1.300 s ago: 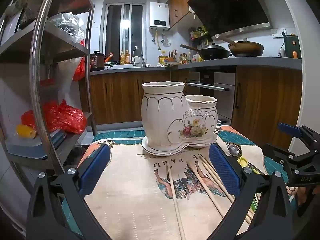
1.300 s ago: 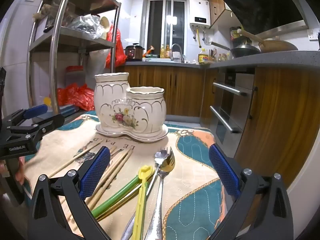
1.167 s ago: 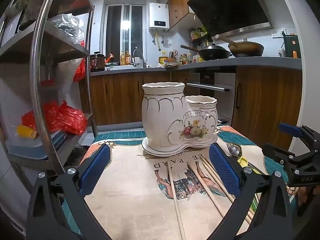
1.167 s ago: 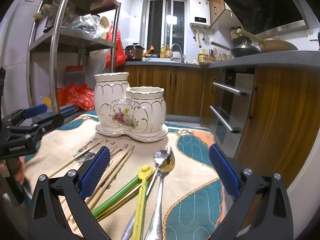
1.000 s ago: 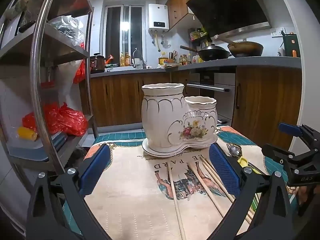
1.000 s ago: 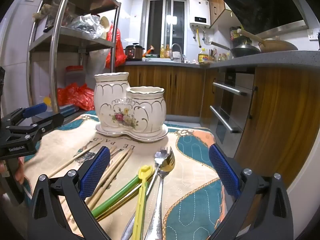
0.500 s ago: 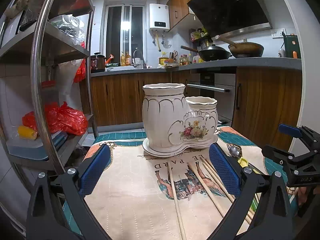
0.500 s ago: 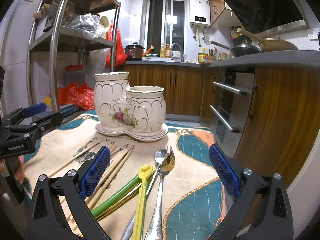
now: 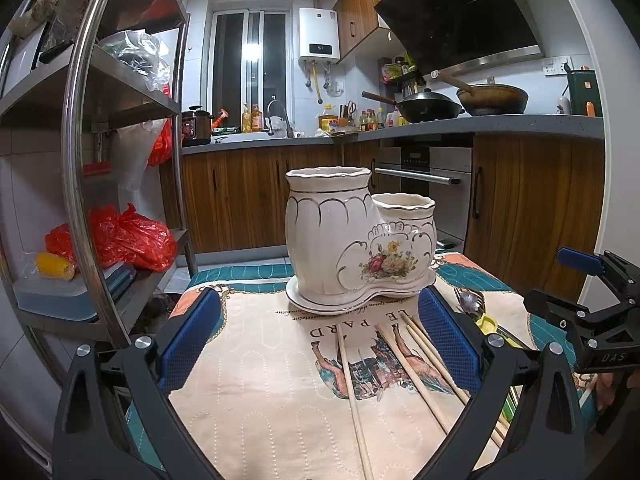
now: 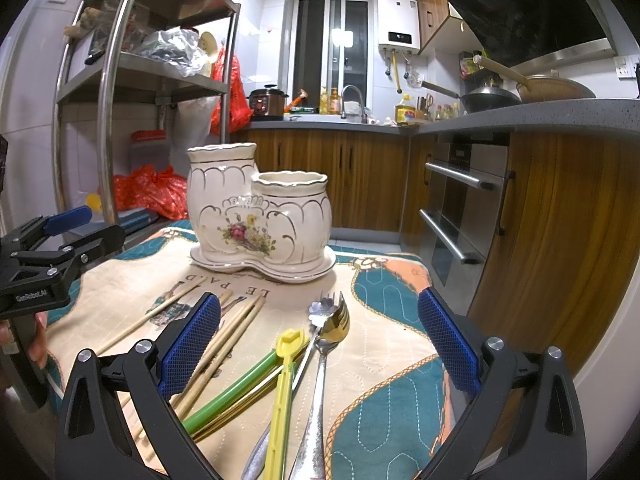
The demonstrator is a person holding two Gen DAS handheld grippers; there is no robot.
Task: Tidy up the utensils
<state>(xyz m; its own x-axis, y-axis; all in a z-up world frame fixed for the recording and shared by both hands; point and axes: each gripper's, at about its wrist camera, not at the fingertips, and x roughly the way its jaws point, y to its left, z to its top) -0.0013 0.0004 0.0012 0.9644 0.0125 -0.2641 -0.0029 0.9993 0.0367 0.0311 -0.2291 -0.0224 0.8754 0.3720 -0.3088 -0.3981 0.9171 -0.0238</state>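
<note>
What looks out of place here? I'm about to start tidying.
The ceramic holder stands upright but empty, while the wooden chopsticks, green stick, yellow utensil and fork lie loose on the cloth. Nothing looks spilled or broken.

Home kitchen, wooden cabinets (image 9: 248, 196), built-in oven (image 10: 460, 208), woks (image 9: 432, 108) on counter, sink tap (image 10: 354, 98), range hood (image 9: 460, 20)

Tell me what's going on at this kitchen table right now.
A person is holding a pair of tongs in each hand over a small table, about to sort utensils. Both the left tongs and the right tongs are open and empty. The wooden chopsticks, a fork and a yellow utensil lie loose on the tablecloth. Nothing shows above the rims of the white ceramic holder.
</note>
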